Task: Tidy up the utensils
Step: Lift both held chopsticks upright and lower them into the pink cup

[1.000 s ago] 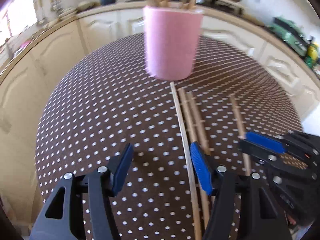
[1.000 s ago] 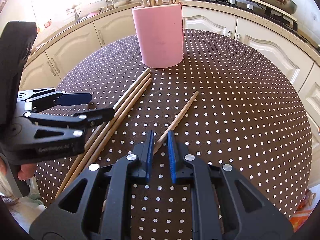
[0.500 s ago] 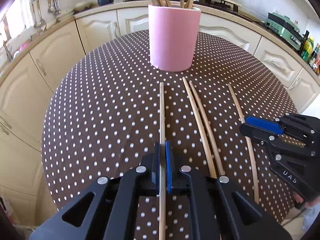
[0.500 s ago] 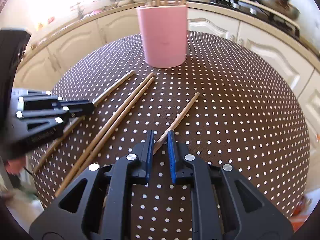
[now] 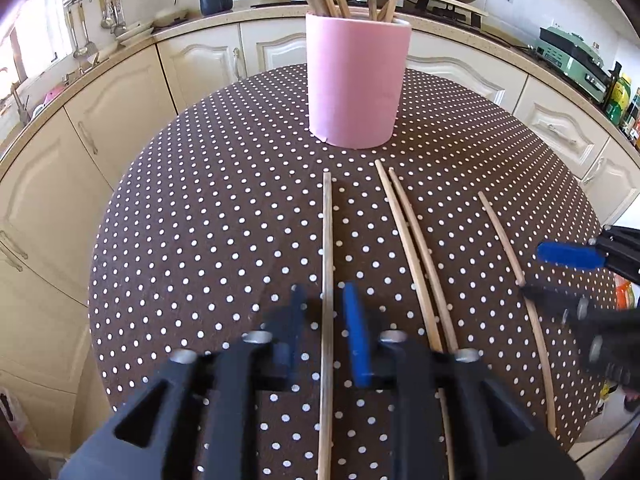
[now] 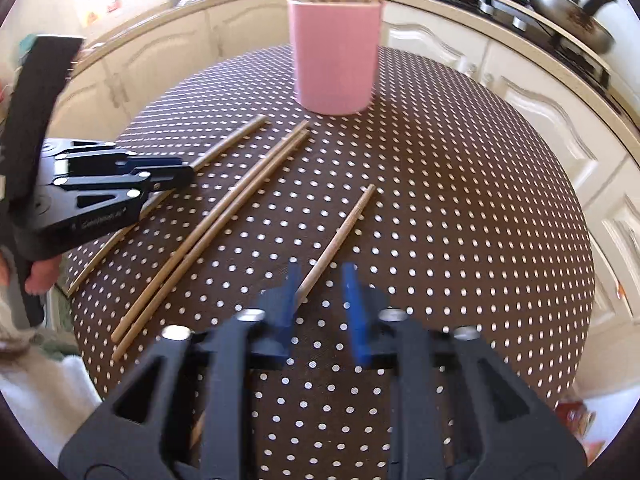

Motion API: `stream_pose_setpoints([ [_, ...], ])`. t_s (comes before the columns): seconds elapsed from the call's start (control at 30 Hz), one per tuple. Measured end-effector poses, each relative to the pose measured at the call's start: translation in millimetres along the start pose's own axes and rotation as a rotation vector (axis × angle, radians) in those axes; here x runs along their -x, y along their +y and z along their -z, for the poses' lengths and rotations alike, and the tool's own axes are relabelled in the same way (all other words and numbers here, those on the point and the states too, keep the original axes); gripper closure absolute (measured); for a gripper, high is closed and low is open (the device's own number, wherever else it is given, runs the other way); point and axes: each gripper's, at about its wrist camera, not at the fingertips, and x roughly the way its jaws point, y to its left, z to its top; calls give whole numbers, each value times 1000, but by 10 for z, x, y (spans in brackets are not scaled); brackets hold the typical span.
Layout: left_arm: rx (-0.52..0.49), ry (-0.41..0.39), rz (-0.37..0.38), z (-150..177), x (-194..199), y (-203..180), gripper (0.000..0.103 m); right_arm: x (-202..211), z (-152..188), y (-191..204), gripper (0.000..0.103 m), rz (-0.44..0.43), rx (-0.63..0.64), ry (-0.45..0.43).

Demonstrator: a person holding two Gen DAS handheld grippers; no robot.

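My left tool (image 5: 326,330) has just been opening; its blue pads now stand a little apart with one chopstick (image 5: 327,264) lying loose between them on the table (image 5: 200,220). My right tool (image 6: 320,308) has also just been opening, wider, with a single chopstick (image 6: 340,232) against its left pad, not gripped. Both tools seem to be releasing to re-grip. Two more chopsticks (image 6: 224,212) lie paired between the tools. Beyond stands the pink holder (image 5: 358,80), already holding several sticks.
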Motion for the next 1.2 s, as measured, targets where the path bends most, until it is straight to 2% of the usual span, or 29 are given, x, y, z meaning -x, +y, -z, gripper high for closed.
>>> stream_pose_setpoints([
  [0.03, 5, 5, -14, -16, -10, 2, 64, -4, -17, 2, 39, 5, -14, -6],
  [0.2, 3, -8, -33, -76, -58, 1, 63, -138, -119, -28, 42, 9, -72, 30],
  [0.23, 2, -8, -31, -85, -64, 10, 64, -160, -131, -30, 52, 32, -76, 20],
  [0.27, -2, -10, -31, -96, -71, 18, 69, -175, -164, -21, 80, 58, -71, 13],
  [0.3, 1, -16, -39, -113, -86, 31, 77, -190, -178, -21, 92, 35, -79, 13],
  [0.33, 6, -20, -58, -123, -92, 52, 97, -207, -199, -54, 93, -13, -105, 19],
  [0.4, -10, -16, -55, -140, -93, 72, 97, -236, -241, -121, 95, -59, -134, 17],
  [0.5, -10, -27, -97, -169, -93, 98, 97, -254, -264, -179, 97, -83, -165, 1],
  [0.57, 5, -23, -85, -174, -92, 112, 97, -241, -236, -238, 97, -130, -192, -21],
  [0.67, 35, -35, -64, -208, -59, 179, 97, -163, -248, -278, 97, -149, -226, -81],
  [0.77, 62, -72, -58, -237, 24, 205, 97, -94, -281, -302, 97, -165, -263, -132],
  [0.93, 87, -138, -31, -259, 198, 198, 97, 134, -382, -304, 97, -178, -260, -232],
  [1.2, 105, -273, -8, -394, 487, 130, 97, 451, -505, -340, 97, -191, -261, -342],
])
